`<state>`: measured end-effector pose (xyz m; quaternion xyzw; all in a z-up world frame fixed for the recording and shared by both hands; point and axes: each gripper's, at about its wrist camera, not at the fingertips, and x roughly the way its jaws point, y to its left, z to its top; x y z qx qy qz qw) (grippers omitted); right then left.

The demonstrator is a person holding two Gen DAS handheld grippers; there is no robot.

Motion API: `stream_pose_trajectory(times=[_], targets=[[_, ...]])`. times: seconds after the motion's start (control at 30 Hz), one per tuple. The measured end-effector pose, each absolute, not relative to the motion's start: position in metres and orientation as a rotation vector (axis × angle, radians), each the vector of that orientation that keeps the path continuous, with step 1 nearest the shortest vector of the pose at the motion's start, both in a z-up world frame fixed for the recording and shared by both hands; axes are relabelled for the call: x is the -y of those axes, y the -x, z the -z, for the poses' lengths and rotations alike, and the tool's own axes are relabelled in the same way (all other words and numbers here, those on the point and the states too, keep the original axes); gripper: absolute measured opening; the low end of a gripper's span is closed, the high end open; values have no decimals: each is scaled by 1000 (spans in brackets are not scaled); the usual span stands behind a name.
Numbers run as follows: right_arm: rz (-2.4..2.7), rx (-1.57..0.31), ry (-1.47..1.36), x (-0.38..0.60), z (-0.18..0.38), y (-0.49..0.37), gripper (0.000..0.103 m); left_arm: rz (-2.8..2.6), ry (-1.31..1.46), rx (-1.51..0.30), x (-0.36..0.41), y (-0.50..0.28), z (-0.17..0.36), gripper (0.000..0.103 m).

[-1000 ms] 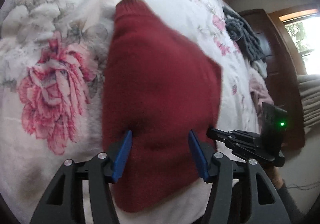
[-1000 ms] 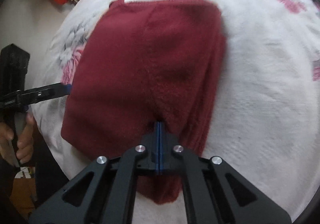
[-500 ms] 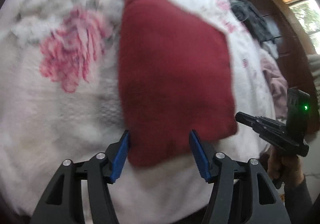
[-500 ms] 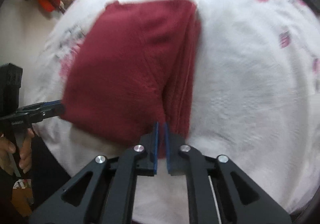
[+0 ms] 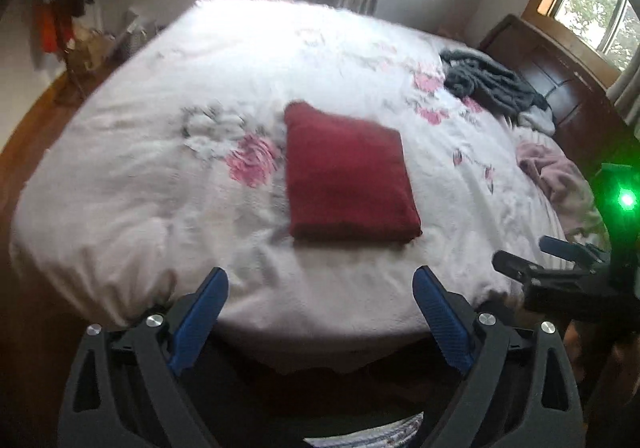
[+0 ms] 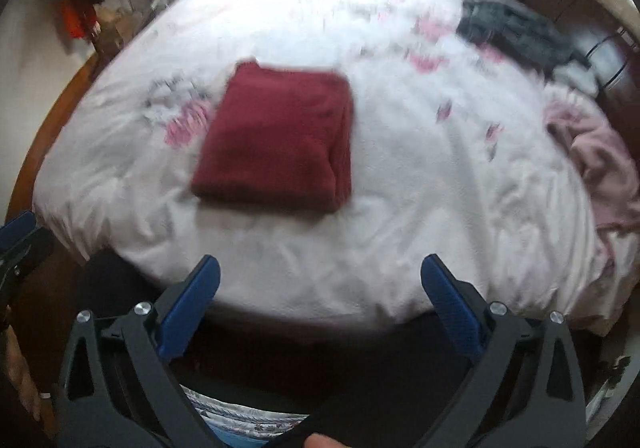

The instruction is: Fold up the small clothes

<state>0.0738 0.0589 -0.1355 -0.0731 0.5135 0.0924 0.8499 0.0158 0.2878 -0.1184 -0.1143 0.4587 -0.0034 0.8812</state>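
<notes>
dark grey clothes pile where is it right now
The dark grey clothes pile lies at the far right of the bed in both views, beside the dark wooden headboard, beyond the pink garment.

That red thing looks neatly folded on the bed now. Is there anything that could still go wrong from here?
Possibly. The folded red sweater lies on a soft, wrinkled floral bedspread, so a bump might loosen its stacked layers. The unfolded grey garment and pink garment lie at the far right edge and might slip off. Both the left gripper and right gripper are open and empty.

Home bedroom: bed (image 5: pixel 132 183) w/ floral cover, curtained windows (image 5: pixel 596 19), wood floor.
</notes>
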Motion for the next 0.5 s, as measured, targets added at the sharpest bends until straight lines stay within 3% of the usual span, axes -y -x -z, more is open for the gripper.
stream_pose_trajectory(times=[0.3, 0.5], targets=[[-117, -834, 204, -48, 34, -17, 100, 2, 121, -971, -277, 25, 54, 94], [-132, -853, 171, -45, 17, -2, 100, -9, 91, -970, -271, 40, 41, 94]])
